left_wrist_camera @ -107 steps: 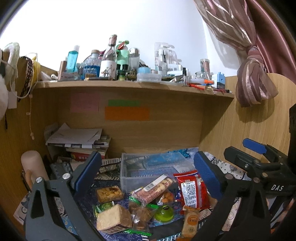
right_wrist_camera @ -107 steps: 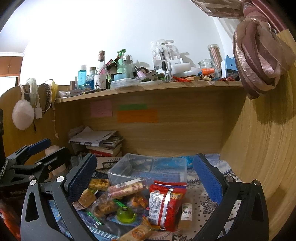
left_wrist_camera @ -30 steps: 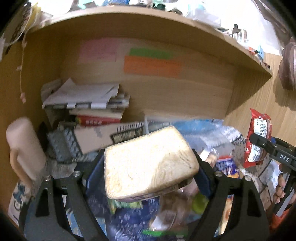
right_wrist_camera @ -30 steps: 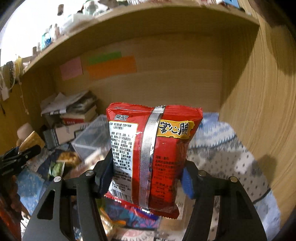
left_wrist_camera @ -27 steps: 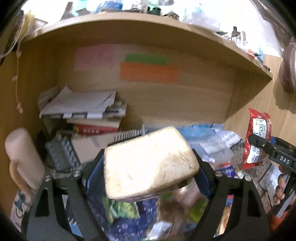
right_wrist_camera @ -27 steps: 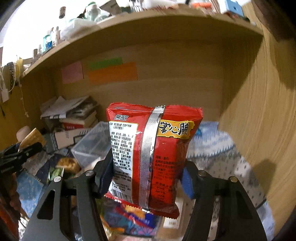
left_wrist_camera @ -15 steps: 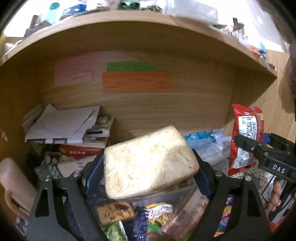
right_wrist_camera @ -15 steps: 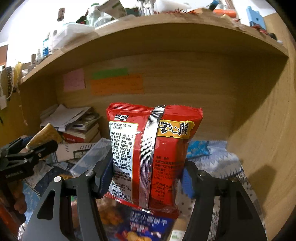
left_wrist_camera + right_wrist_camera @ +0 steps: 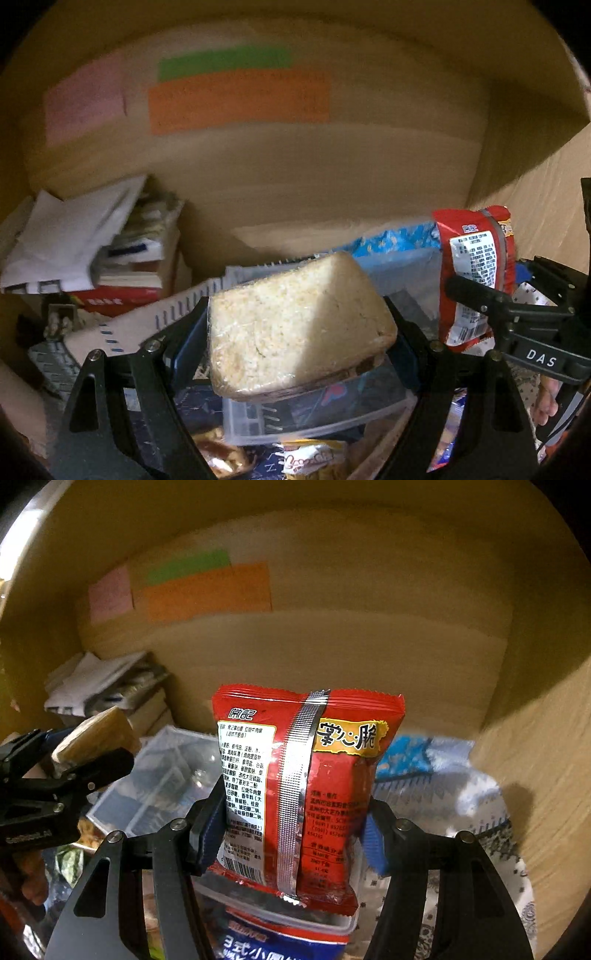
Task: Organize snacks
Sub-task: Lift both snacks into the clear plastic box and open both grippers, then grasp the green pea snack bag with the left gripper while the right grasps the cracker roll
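My left gripper [image 9: 295, 332] is shut on a pale, plastic-wrapped bread cake [image 9: 295, 325] and holds it above a clear plastic box [image 9: 314, 417]. My right gripper [image 9: 295, 823] is shut on a red snack packet [image 9: 299, 782], upright over the near right end of the same clear box [image 9: 162, 775]. In the left wrist view the red packet [image 9: 476, 273] and right gripper [image 9: 476, 295] are at the right. In the right wrist view the bread cake [image 9: 96, 738] and left gripper [image 9: 88, 764] are at the left.
Loose wrapped snacks [image 9: 310, 461] lie on the patterned cloth in front of the box. A blue snack bag [image 9: 280, 945] lies below the red packet. A stack of books and papers [image 9: 103, 243] stands at the back left. Wooden walls close in behind and on the right.
Both grippers have moved forward and lower into the desk nook with their snacks still held. They now hang over the clear box, and the shelf above has left the view.
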Tool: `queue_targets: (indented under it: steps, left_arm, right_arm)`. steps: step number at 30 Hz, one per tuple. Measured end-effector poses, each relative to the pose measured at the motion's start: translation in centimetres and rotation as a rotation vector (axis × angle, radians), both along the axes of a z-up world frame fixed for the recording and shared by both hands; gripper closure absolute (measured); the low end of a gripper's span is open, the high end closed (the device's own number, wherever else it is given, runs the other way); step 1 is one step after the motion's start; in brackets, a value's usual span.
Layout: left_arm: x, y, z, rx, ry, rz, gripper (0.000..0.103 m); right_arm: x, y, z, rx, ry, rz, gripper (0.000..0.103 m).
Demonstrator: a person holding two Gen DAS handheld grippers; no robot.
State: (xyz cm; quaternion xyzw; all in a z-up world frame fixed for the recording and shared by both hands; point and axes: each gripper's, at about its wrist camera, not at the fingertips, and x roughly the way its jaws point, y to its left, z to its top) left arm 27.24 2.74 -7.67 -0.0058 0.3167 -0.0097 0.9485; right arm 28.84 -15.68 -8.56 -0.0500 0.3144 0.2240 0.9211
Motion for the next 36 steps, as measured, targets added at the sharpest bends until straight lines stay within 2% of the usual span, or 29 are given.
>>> queue_targets:
  steps: [8,10,11,14,15,20,27,31,36]
  left_arm:
    - [2.6,-0.5,-2.4,-0.014,0.123,-0.016,0.016]
    - [3.1,-0.3,-2.9,-0.025,0.149,-0.023,0.015]
    - [3.0,-0.3,-3.0,-0.032,0.156,-0.029,0.015]
    - [2.2,-0.4,-2.2,-0.014,0.114,-0.022,0.014]
    - [1.7,-0.3,-2.1,-0.012,0.102,-0.023,0.014]
    - [-1.0,0.2,0.7,-0.014,0.021,-0.036,0.011]
    - [-6.4,2.2,3.5,-0.026,-0.085,-0.030,0.005]
    - [-9.7,3.9,3.8,-0.016,-0.100,-0.008,0.002]
    - [-12.2,5.7,1.8,0.016,-0.064,0.035,0.001]
  right_arm:
    - [1.0,1.0,-1.4,-0.043,0.074,0.027,0.044]
    - [0.9,1.3,-1.5,-0.056,0.081,0.033,0.040]
    - [0.8,1.3,-1.5,-0.058,0.083,0.034,0.034]
    - [0.6,0.8,-1.2,-0.048,0.063,0.017,0.016]
    - [0.6,0.7,-1.0,-0.044,0.054,0.015,0.015]
    - [-0.5,-0.4,0.4,-0.025,0.023,0.009,0.014]
    - [-4.0,-2.7,2.6,0.007,-0.069,-0.019,0.006]
    - [-6.0,-3.9,2.9,0.017,-0.102,-0.037,0.006]
    - [-7.9,-5.5,1.7,0.032,-0.093,-0.087,0.006]
